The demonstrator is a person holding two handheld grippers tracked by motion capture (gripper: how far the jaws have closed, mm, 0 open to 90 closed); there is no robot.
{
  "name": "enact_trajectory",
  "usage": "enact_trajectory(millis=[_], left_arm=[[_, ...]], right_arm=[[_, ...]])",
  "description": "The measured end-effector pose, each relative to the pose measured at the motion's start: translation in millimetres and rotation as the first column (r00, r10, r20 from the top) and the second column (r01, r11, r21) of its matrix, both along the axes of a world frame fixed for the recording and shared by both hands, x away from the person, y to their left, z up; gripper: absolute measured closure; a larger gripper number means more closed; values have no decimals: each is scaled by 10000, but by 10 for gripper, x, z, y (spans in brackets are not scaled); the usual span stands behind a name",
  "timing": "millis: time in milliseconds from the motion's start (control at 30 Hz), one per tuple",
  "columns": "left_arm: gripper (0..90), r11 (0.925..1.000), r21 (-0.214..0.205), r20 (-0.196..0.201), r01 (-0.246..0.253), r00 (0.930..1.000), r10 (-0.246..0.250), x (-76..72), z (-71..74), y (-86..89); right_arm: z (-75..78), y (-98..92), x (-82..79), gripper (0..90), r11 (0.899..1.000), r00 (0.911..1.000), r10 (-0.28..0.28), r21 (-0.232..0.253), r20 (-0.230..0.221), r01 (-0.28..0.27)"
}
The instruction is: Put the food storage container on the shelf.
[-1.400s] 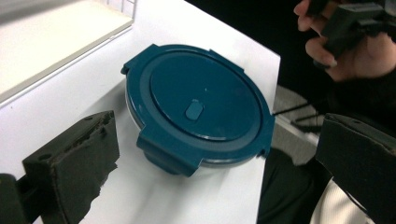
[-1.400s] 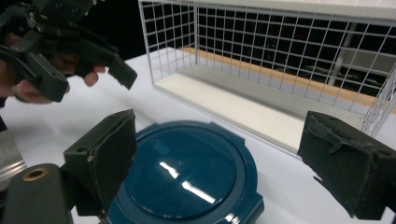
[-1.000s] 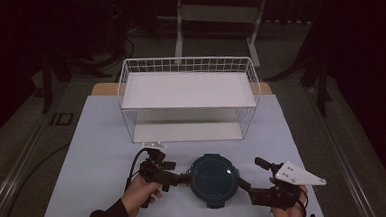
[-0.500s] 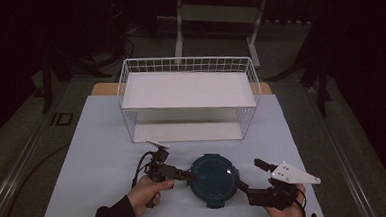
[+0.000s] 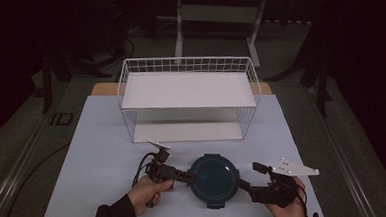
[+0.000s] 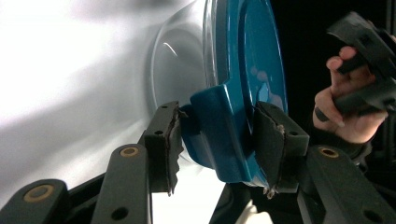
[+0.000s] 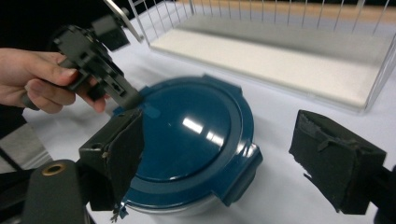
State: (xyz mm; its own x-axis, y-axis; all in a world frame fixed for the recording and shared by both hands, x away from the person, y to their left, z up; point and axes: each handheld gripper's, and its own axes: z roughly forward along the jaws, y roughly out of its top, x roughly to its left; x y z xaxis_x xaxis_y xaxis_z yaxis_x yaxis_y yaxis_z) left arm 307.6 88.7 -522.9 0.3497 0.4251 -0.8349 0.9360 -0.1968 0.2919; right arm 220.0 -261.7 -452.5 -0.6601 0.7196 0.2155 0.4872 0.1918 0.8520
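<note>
The round dark-blue plastic tub with its clip-on lid (image 5: 215, 180) sat on the white table (image 5: 83, 159), near the person, in front of the white wire basket (image 5: 188, 96). The left gripper (image 6: 217, 140) was closest, its jaws half shut around the lid's side clip (image 6: 219, 133). The right gripper (image 7: 224, 158) waited wide open and empty at the tub's other side.

Teal lid (image 5: 214, 178) between black grippers; beyond them a white wire basket (image 5: 186, 64) on a white table (image 5: 98, 148).

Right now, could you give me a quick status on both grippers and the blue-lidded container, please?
Left gripper jaws around a lid clip, shut or not unclear. Right gripper open beside blue-lidded container. Container on table, in front of wire basket. Nothing blocking.
</note>
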Motion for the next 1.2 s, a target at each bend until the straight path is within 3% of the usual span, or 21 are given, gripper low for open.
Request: enact_trajectory(millis=[33, 67, 100, 200, 300, 333, 367, 400, 433, 467, 533, 567, 600, 633, 667, 700, 833, 1000, 1200], left_arm=[[532, 10000, 0, 0, 0, 10000, 0, 0, 0, 0], [533, 9999, 124, 384, 109, 9992, -114, -33, 39, -15], [534, 9999, 124, 384, 109, 9992, -114, -33, 39, -15], [540, 9996, 189, 887, 211, 9958, -227, -92, 78, -18], [543, 9994, 182, 1139, 286, 9930, -305, -115, 90, -20], [543, 9987, 251, 1497, 436, 9876, -469, -135, 109, -25], [544, 9986, 253, 1568, 471, 9863, -505, -140, 114, -28], [544, 9984, 266, 1680, 499, 9843, -536, -148, 115, -26], [544, 9984, 266, 1680, 499, 9843, -536, -148, 115, -26], [544, 9983, 262, 1784, 520, 9824, -559, -164, 116, -20], [545, 9981, 306, 1925, 535, 9796, -584, -181, 118, -12], [545, 9981, 306, 1925, 535, 9796, -584, -181, 118, -12], [545, 9980, 285, 2054, 563, 9768, -610, -198, 125, -10], [549, 9980, 285, 2054, 563, 9768, -610, -198, 125, -10], [551, 9977, 297, 2215, 610, 9729, -660, -218, 135, -10], [552, 9977, 287, 2233, 620, 9725, -668, -225, 139, -11], [559, 9977, 292, 2260, 609, 9719, -660, -248, 147, -6], [560, 9980, 322, 2372, 540, 9696, -602, -277, 153, -5], [559, 9992, 222, 2429, 344, 9693, -388, -313, 136, 7]], right_arm=[[0, 0, 0, 180, 10000, 10000, 0, 0, 0, 0], [-42, -31, 53, 200, 9998, 9982, 62, 196, -591, -50], [-64, -47, 81, 214, 9996, 9957, 31, 283, -925, -4], [-138, -94, 164, 248, 9985, 9819, 75, 540, -1892, 28], [-172, -110, 197, 270, 9987, 9756, 127, 509, -2192, -16], [-220, -133, 247, 292, 9975, 9625, 314, 687, -2694, -133], [-241, -143, 269, 309, 9965, 9550, 423, 813, -2935, -191], [-256, -150, 282, 322, 9949, 9486, 521, 985, -3121, -222], [-256, -150, 282, 322, 9949, 9486, 521, 985, -3121, -222], [-300, -168, 318, 346, 9914, 9300, 723, 1278, -3604, -275], [-331, -189, 331, 397, 9870, 9187, 906, 1577, -3844, -313], [-354, -208, 338, 428, 9823, 9056, 993, 1861, -4123, -229], [-374, -228, 343, 449, 9772, 8989, 1079, 2114, -4246, -175], [-374, -228, 343, 449, 9772, 8989, 1079, 2114, -4246, -175], [-415, -260, 354, 456, 9701, 8815, 1221, 2426, -4560, -89], [-439, -273, 360, 464, 9645, 8717, 1352, 2639, -4711, -69], [-504, -269, 362, 481, 9565, 8479, 1638, 2917, -5043, -113], [-559, -210, 342, 530, 9518, 8315, 1956, 3048, -5200, -333], [-577, -200, 330, 539, 9489, 8342, 1955, 3142, -5157, -281]])
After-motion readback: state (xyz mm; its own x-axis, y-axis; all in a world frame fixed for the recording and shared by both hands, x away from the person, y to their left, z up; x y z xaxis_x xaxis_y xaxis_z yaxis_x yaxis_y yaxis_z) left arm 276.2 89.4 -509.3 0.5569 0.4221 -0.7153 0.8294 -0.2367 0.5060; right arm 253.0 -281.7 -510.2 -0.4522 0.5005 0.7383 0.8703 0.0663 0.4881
